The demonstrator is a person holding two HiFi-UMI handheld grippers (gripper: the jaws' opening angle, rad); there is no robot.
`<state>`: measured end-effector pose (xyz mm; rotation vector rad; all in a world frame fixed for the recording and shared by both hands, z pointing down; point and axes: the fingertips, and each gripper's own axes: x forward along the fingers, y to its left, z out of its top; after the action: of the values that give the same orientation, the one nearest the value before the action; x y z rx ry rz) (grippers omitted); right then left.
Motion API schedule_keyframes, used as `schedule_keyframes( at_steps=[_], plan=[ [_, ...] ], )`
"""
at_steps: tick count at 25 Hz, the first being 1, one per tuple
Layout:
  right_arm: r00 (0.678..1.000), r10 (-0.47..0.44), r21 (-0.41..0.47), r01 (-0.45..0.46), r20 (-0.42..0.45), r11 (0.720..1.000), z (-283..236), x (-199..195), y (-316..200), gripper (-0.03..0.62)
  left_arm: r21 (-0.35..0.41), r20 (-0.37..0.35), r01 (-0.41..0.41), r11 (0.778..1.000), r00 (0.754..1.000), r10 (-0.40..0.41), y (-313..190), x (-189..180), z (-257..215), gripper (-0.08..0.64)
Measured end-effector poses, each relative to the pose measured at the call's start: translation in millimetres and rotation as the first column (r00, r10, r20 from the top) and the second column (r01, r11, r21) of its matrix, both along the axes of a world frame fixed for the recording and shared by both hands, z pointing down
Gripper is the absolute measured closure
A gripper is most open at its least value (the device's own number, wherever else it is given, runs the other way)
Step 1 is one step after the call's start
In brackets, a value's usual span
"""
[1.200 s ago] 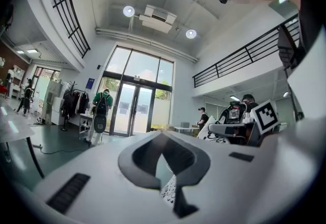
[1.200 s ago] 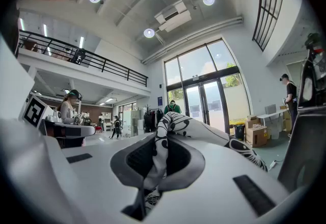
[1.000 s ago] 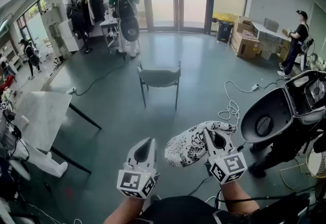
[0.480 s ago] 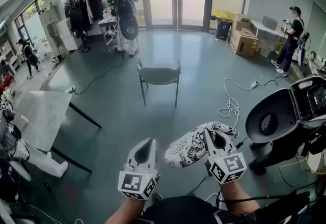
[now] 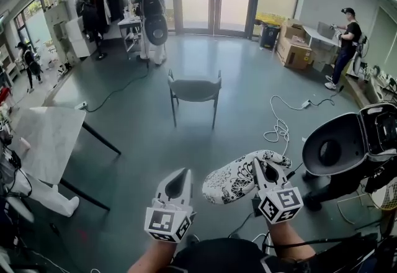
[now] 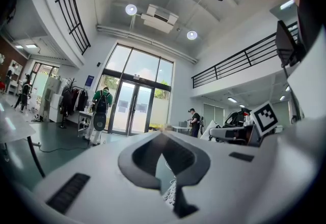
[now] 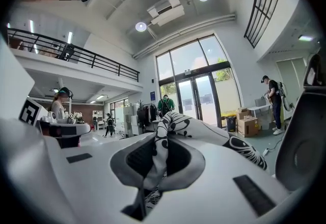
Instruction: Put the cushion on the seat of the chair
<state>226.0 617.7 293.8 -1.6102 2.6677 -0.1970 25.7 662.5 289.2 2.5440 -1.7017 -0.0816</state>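
Our right gripper (image 5: 259,165) pinches only the cushion (image 5: 231,180) by its edge, our left gripper (image 5: 183,172) clenched empty, so it may slip before the chair (image 5: 194,90).

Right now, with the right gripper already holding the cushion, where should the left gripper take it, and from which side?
Probably the edge at the cushion's free left end, coming in from the left. The right gripper pinches the fabric nearer the other end, and the middle looks too plump. The left gripper is shut, so open it first.
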Motion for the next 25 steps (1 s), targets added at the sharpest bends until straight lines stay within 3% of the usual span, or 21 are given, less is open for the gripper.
schedule_keyframes(
  at_steps=[8,15,21,25],
  plan=[
    [0.998,0.058,-0.02,-0.057,0.024,0.998,5.5,-30.3,-5.7,0.571,-0.012,-0.009,-0.048,0.999,0.999,0.048,-6.0,-42.3,9.5,0.555],
    [0.997,0.07,-0.049,-0.068,0.042,0.996,8.6,-19.5,-31.7,0.571,-0.012,-0.008,-0.074,0.997,0.997,0.074,-31.6,-32.1,6.1,0.555],
    [0.996,0.052,-0.053,-0.048,0.077,0.997,17.0,-20.9,-84.7,0.571,-0.029,0.013,-0.024,0.999,1.0,0.025,-78.8,-36.6,10.5,0.555],
    [0.998,0.025,-0.011,-0.024,0.063,1.0,11.5,-15.0,-125.3,0.571,-0.027,0.019,-0.013,1.0,1.0,0.013,-117.2,-25.7,7.6,0.555]
  ],
)
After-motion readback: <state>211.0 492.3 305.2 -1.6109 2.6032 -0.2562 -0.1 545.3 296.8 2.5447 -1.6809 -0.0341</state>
